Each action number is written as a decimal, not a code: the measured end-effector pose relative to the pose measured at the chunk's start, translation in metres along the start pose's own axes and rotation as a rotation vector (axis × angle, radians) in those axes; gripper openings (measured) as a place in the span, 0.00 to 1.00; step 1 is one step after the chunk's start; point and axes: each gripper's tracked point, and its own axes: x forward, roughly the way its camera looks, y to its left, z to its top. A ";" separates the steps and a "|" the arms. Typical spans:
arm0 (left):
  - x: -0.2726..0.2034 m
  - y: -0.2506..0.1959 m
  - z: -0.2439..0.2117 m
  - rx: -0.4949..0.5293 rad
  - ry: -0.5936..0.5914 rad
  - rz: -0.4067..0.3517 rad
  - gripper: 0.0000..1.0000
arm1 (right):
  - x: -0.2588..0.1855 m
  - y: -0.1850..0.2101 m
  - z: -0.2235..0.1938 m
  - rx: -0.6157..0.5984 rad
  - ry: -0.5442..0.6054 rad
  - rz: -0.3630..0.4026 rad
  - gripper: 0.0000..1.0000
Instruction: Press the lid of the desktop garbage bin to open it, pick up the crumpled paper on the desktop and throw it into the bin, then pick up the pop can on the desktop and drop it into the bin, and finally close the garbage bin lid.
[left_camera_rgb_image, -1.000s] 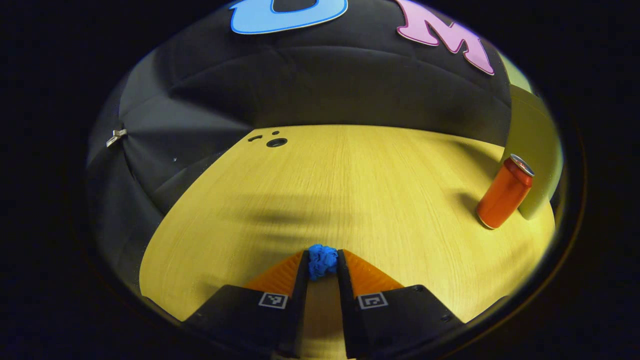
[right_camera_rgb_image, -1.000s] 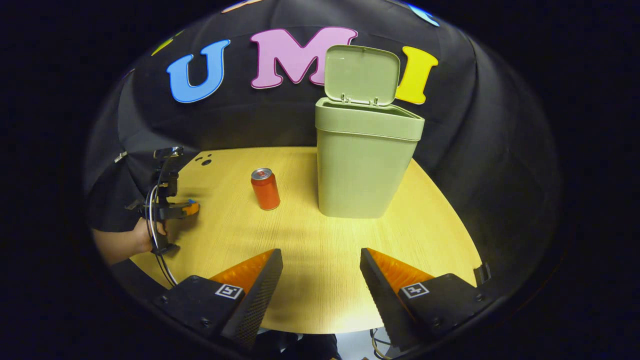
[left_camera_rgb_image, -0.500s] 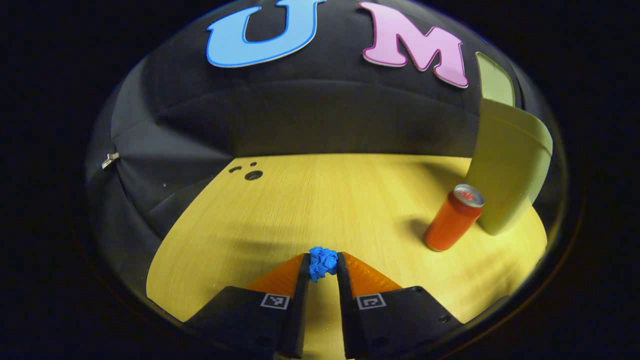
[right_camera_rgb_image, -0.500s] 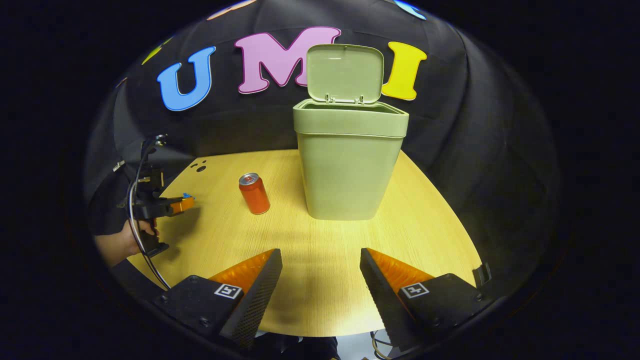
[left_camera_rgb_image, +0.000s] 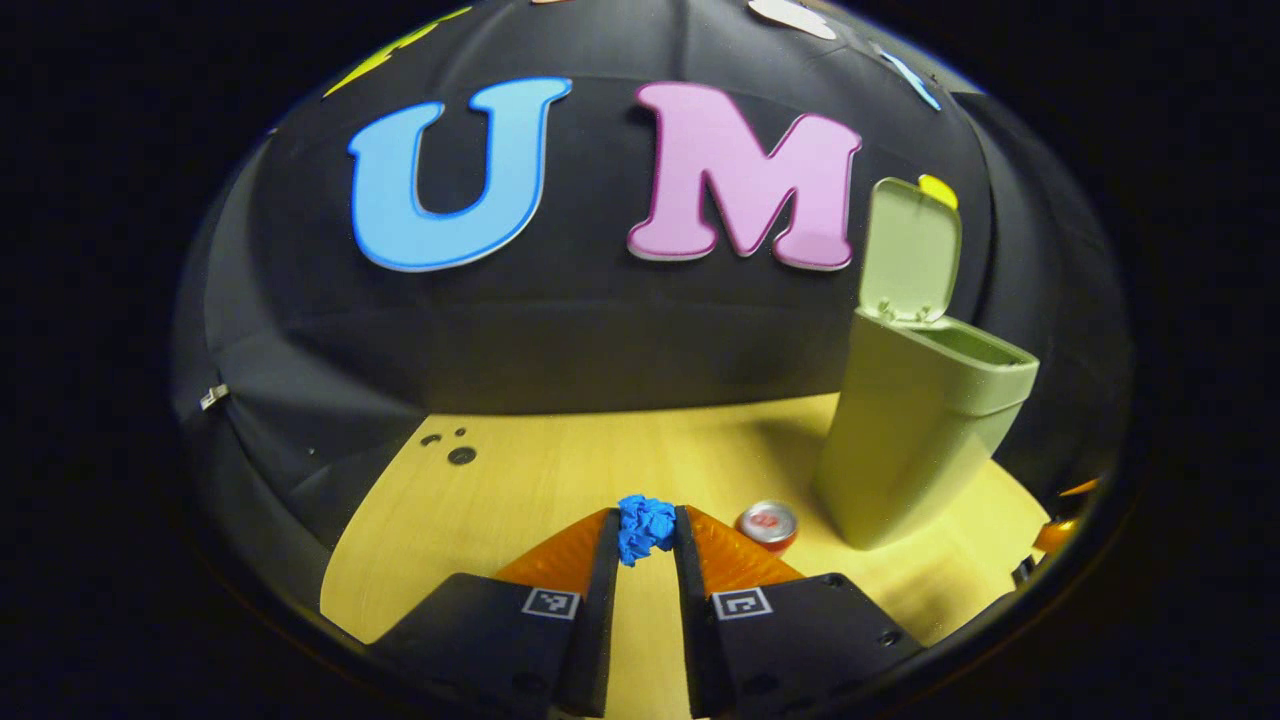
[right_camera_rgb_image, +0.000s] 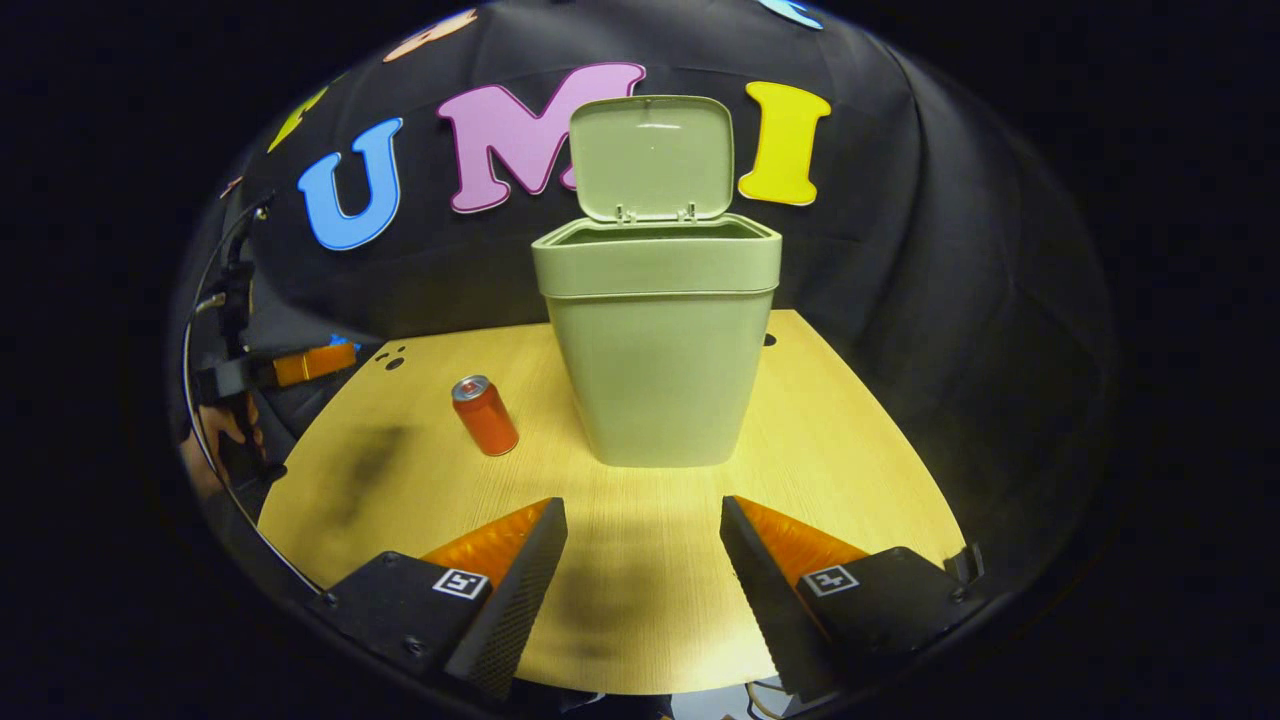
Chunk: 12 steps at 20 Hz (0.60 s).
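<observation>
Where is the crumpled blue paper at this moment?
In the left gripper view, the crumpled blue paper ball is pinched between the left gripper fingertips, held above the wooden table, left of the orange pop can and open green bin.

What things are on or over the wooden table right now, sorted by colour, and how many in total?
Green: 1, the pale green plastic bin with its lid standing open.
Orange: 1, the orange pop can, upright on the table.
Blue: 1, the crumpled blue paper ball, held in the left gripper.
Total: 3 things.
</observation>
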 end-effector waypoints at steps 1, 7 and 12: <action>-0.001 -0.012 0.014 0.004 -0.021 -0.020 0.34 | 0.002 -0.005 0.000 0.014 -0.003 -0.003 0.97; 0.003 -0.089 0.076 0.032 -0.115 -0.151 0.34 | 0.003 -0.021 -0.010 0.056 0.000 0.004 1.00; 0.015 -0.154 0.099 0.068 -0.150 -0.249 0.34 | 0.002 -0.024 -0.021 0.044 0.024 0.040 1.00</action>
